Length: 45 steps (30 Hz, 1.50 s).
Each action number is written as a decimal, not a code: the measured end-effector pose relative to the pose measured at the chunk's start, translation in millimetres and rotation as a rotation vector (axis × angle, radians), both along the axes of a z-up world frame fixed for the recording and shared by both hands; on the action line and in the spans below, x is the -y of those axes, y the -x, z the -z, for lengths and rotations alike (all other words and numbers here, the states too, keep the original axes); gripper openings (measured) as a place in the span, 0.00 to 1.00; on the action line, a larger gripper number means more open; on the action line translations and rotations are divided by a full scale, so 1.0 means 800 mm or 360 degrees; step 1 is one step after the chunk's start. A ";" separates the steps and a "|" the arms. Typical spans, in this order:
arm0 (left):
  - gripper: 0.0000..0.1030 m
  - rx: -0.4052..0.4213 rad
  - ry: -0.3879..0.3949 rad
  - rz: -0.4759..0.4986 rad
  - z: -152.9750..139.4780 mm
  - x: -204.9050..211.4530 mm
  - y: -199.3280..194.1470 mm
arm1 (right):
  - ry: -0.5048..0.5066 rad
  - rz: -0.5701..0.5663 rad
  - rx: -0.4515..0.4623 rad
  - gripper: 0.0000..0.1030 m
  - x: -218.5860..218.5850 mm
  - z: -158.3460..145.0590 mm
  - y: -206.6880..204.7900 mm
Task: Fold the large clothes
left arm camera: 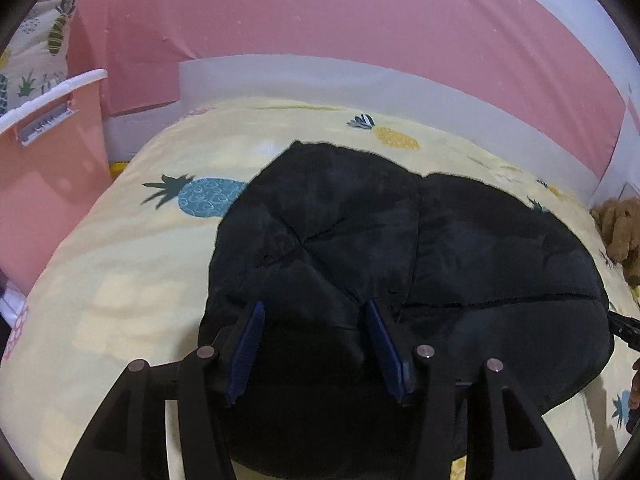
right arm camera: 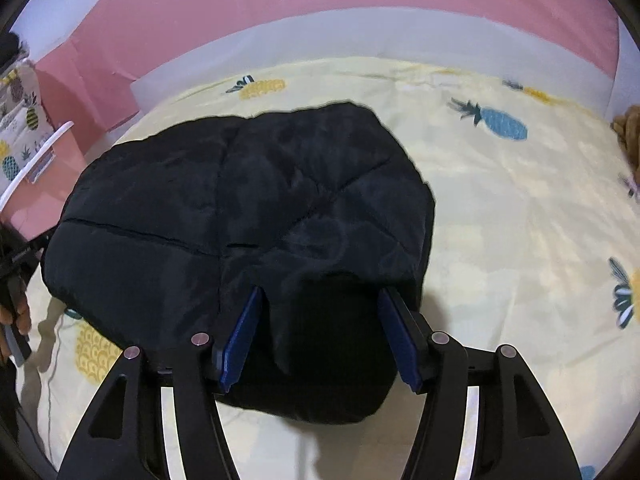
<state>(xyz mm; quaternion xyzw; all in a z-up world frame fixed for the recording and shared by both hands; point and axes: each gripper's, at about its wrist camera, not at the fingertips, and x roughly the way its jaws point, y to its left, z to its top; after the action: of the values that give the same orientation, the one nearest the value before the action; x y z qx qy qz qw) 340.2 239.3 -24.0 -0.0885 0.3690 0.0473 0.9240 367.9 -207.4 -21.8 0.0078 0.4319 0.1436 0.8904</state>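
Lying folded into a thick black bundle on the pineapple-print bedspread (left arm camera: 100, 280), the padded jacket (left arm camera: 400, 248) is seen beneath both claws, each held over the bundle's near edge. In the left wrist view the left claw (left arm camera: 316, 344) is shown with its blue pads (left arm camera: 248, 352) parted, dark fabric filling the gap between them but pressed by neither pad, so nothing is gripped. In the right wrist view the right claw (right arm camera: 320, 336) is shown spread wider still, a raised fold of the jacket (right arm camera: 248, 200) standing between the pads without being pinched.

The bundle's long axis is judged to run across the bed, from one claw's side to the other, with a stitched seam traced along that line. The left claw is placed over the bundle's left half and the right claw over its right end, where the near corner hangs closest to the pads. The rest of the garment is spread away from both claws, towards the pink headboard (left arm camera: 320, 32). Any coming grasp is thus judged to be made straight ahead and down, at the near hem.

A pink plastic basket (left arm camera: 48, 168) is seen at the bed's left side, well apart from the jacket, and a brown plush toy (left arm camera: 620, 228) at the right.
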 end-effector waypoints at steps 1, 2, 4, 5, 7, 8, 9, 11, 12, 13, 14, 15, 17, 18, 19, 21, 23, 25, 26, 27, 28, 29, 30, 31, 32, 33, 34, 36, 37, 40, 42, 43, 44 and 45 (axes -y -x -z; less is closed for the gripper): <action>0.51 0.0003 -0.0007 -0.0007 -0.003 0.002 0.003 | 0.0004 -0.0007 0.0019 0.59 0.000 -0.008 0.006; 0.51 0.0011 -0.0017 -0.0017 -0.011 0.007 0.011 | -0.0004 -0.0012 0.0031 0.59 -0.001 -0.016 0.015; 0.51 0.0027 -0.0026 -0.0022 -0.026 0.018 0.029 | -0.0027 -0.0028 0.0063 0.59 -0.004 -0.032 0.037; 0.51 0.0035 -0.0032 -0.0024 -0.035 0.026 0.041 | -0.0026 -0.0035 0.0082 0.59 -0.005 -0.040 0.050; 0.51 0.0068 -0.0032 -0.0014 -0.052 0.046 0.068 | -0.0017 -0.0048 0.0126 0.59 -0.011 -0.054 0.077; 0.51 0.0082 -0.0041 -0.0007 -0.061 0.057 0.083 | -0.0014 -0.0058 0.0145 0.59 -0.013 -0.060 0.091; 0.52 0.0088 -0.0048 -0.0006 -0.066 0.065 0.093 | -0.0013 -0.0069 0.0166 0.59 -0.015 -0.068 0.112; 0.56 0.0102 -0.0047 0.0006 -0.079 0.091 0.127 | -0.0017 -0.0076 0.0194 0.59 -0.016 -0.078 0.142; 0.58 0.0109 -0.0038 0.0020 -0.084 0.104 0.146 | -0.0027 -0.0075 0.0208 0.60 -0.015 -0.084 0.162; 0.59 0.0109 -0.0043 0.0020 -0.088 0.116 0.162 | -0.0030 -0.0073 0.0213 0.61 -0.014 -0.086 0.173; 0.60 0.0108 -0.0047 0.0024 -0.090 0.125 0.175 | -0.0029 -0.0068 0.0221 0.63 -0.014 -0.090 0.191; 0.60 0.0111 -0.0042 0.0029 -0.092 0.135 0.189 | -0.0028 -0.0065 0.0227 0.65 -0.013 -0.092 0.203; 0.60 0.0109 -0.0021 0.0040 -0.095 0.157 0.222 | -0.0019 -0.0066 0.0247 0.65 -0.012 -0.094 0.234; 0.61 0.0106 -0.0021 0.0042 -0.097 0.164 0.232 | -0.0010 -0.0069 0.0250 0.65 -0.012 -0.094 0.246; 0.61 0.0102 -0.0026 0.0045 -0.097 0.173 0.244 | -0.0002 -0.0072 0.0255 0.65 -0.014 -0.094 0.260; 0.61 0.0100 -0.0046 0.0051 -0.098 0.189 0.267 | 0.0005 -0.0088 0.0266 0.65 -0.016 -0.095 0.285; 0.61 0.0089 -0.0059 0.0044 -0.099 0.201 0.289 | 0.0026 -0.0099 0.0278 0.65 -0.018 -0.095 0.310; 0.62 0.0091 -0.0048 0.0033 -0.100 0.211 0.311 | 0.0025 -0.0103 0.0287 0.65 -0.018 -0.095 0.330; 0.62 0.0091 -0.0043 0.0034 -0.101 0.215 0.321 | 0.0023 -0.0103 0.0285 0.65 -0.018 -0.095 0.335; 0.62 0.0088 -0.0037 0.0034 -0.100 0.219 0.330 | 0.0023 -0.0112 0.0280 0.65 -0.020 -0.094 0.342; 0.62 0.0084 -0.0034 0.0032 -0.100 0.221 0.335 | 0.0027 -0.0122 0.0278 0.65 -0.021 -0.094 0.349; 0.62 0.0076 -0.0031 0.0029 -0.099 0.224 0.341 | 0.0035 -0.0129 0.0280 0.65 -0.023 -0.093 0.355; 0.62 0.0073 -0.0029 0.0028 -0.099 0.226 0.347 | 0.0040 -0.0135 0.0282 0.65 -0.024 -0.092 0.359; 0.62 0.0067 -0.0028 0.0026 -0.098 0.228 0.353 | 0.0046 -0.0147 0.0283 0.65 -0.026 -0.091 0.364; 0.62 0.0061 -0.0021 0.0027 -0.097 0.227 0.355 | 0.0046 -0.0153 0.0281 0.65 -0.028 -0.090 0.368; 0.62 0.0057 -0.0009 0.0031 -0.096 0.228 0.358 | 0.0043 -0.0159 0.0280 0.65 -0.030 -0.090 0.371; 0.62 0.0050 0.0001 0.0036 -0.094 0.229 0.362 | 0.0045 -0.0161 0.0280 0.65 -0.030 -0.089 0.373; 0.62 0.0037 -0.0004 0.0036 -0.091 0.231 0.364 | 0.0057 -0.0161 0.0286 0.65 -0.032 -0.089 0.377; 0.62 0.0032 -0.0012 0.0034 -0.090 0.232 0.367 | 0.0057 -0.0162 0.0288 0.65 -0.033 -0.090 0.378; 0.62 0.0032 -0.0021 0.0033 -0.089 0.232 0.371 | 0.0060 -0.0156 0.0300 0.65 -0.035 -0.092 0.381; 0.62 0.0034 -0.0023 0.0032 -0.088 0.231 0.373 | 0.0063 -0.0154 0.0298 0.65 -0.036 -0.092 0.381; 0.62 0.0035 -0.0022 0.0032 -0.088 0.230 0.373 | 0.0067 -0.0158 0.0299 0.65 -0.037 -0.092 0.382; 0.62 0.0036 -0.0021 0.0033 -0.089 0.230 0.373 | 0.0069 -0.0163 0.0299 0.65 -0.037 -0.092 0.381; 0.62 0.0037 -0.0021 0.0032 -0.089 0.229 0.374 | 0.0072 -0.0167 0.0298 0.65 -0.037 -0.092 0.381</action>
<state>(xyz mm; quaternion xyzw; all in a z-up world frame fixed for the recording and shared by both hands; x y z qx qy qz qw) 41.3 55.9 46.9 -0.0793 0.3588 0.0394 0.9292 63.1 -178.1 51.8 -0.0482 0.3496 0.1803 0.9181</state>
